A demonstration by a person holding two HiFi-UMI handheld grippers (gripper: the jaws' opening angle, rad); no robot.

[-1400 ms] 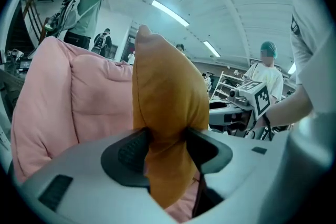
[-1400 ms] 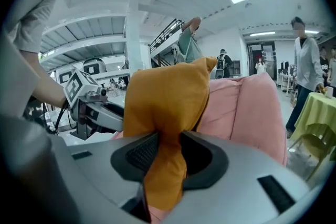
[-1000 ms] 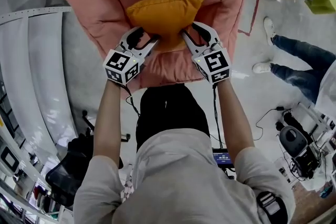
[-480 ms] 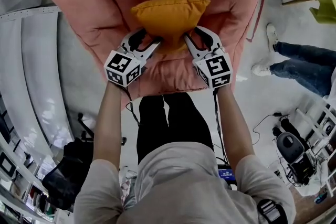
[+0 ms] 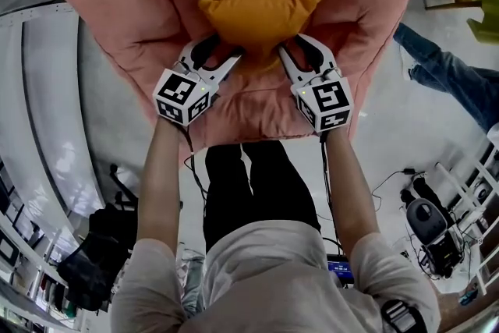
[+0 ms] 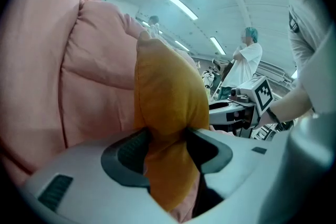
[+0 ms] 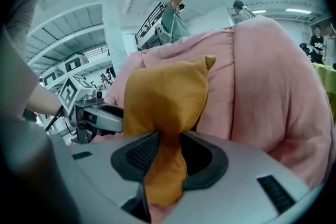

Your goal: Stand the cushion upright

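An orange cushion point(image 5: 260, 15) stands upright on the seat of a pink padded armchair point(image 5: 140, 4), against its backrest. My left gripper point(image 5: 231, 58) is shut on the cushion's lower left corner; in the left gripper view the orange cushion point(image 6: 168, 107) bulges out between the dark pads point(image 6: 128, 152). My right gripper point(image 5: 285, 54) is shut on the lower right corner, and the right gripper view shows the cushion point(image 7: 165, 107) pinched between its pads point(image 7: 142, 152). The other gripper point(image 7: 84, 107) appears at that view's left.
The armchair's arms point(image 5: 378, 4) rise on both sides of the cushion. A person's legs in jeans point(image 5: 448, 78) stand at the right on the grey floor. Cables and equipment point(image 5: 437, 222) lie at the lower right; a white curved structure point(image 5: 47, 105) runs along the left.
Both grippers have sunk with the cushion toward the armchair's seat, still gripping its lower corners. The armchair now fills more of the head view.
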